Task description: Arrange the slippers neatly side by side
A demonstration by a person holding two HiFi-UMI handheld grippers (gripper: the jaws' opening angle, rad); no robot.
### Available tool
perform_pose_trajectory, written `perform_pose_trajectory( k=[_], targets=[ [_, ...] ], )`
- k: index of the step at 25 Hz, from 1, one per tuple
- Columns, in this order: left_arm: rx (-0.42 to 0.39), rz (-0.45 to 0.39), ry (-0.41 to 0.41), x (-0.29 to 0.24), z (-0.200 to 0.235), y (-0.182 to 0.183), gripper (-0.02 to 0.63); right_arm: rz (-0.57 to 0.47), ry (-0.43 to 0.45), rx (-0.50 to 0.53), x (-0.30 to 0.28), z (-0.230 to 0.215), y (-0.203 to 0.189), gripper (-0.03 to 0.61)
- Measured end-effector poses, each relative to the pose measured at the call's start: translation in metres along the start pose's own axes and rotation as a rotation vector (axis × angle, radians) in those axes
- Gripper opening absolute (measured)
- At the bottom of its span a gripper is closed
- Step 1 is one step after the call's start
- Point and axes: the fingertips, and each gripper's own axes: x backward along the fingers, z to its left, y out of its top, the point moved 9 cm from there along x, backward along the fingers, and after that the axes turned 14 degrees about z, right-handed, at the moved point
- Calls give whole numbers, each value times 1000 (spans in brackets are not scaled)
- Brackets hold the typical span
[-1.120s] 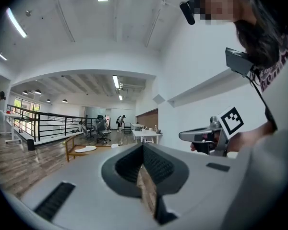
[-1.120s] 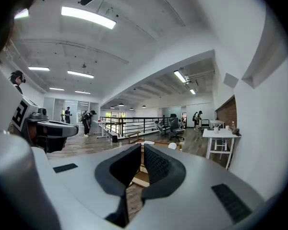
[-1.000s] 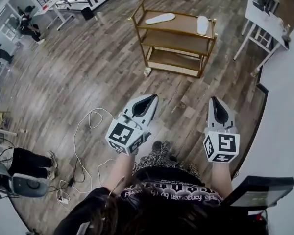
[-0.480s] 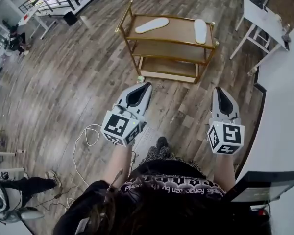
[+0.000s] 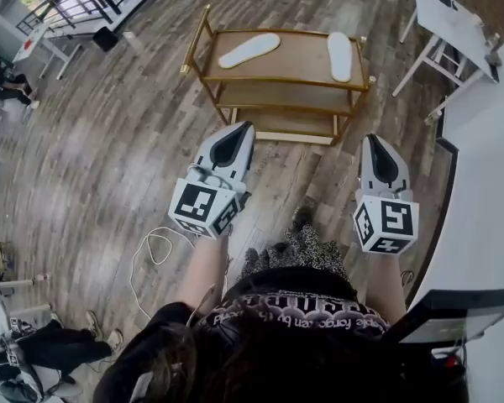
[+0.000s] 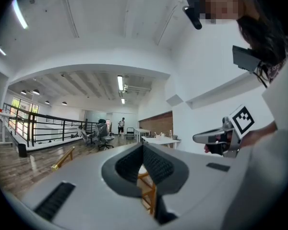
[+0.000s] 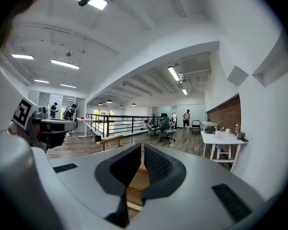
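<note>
Grippers: how many, and what's in them?

Two. The left gripper [image 5: 249,127] and the right gripper [image 5: 370,139] are held out low in front of the person, well apart. Each gripper's own view shows its ribbed pads closed together with nothing between them.

Anything on the floor nearby?

One loose cable [image 5: 155,246], looped on the wood floor [image 5: 109,141] below the left arm.

Where are the slippers?

There are two, both pale, on the top shelf of the single gold-framed cart [image 5: 203,44] beyond the grippers. The left slipper [image 5: 249,49] lies slantwise near the left end. The right slipper [image 5: 339,55] points away near the right end. They're well apart and not parallel. The cart has three shelves, and the lower two are mostly hidden under the top one.

Do the gripper views show the slippers?

No, only the head view does. Each gripper view shows just a bit of gold frame through the notch under its jaws, and the other gripper off to one side.

And farther off?

One white table [image 5: 454,28], cut off at the head view's corner. The right gripper view adds a black railing [image 7: 115,123], office chairs [image 7: 165,128] and a small, indistinct standing person [image 7: 186,119].
</note>
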Motion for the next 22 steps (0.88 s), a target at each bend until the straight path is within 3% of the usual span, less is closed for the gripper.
perform_pose_trajectory(
  k=[13,22],
  targets=[
    [-19,36,50,-124,32,40,2,0,72,0,-130,-72,47,14],
    [14,63,46,-180,76,39,2,63,63,-8,-199,-91,55,31]
  ],
)
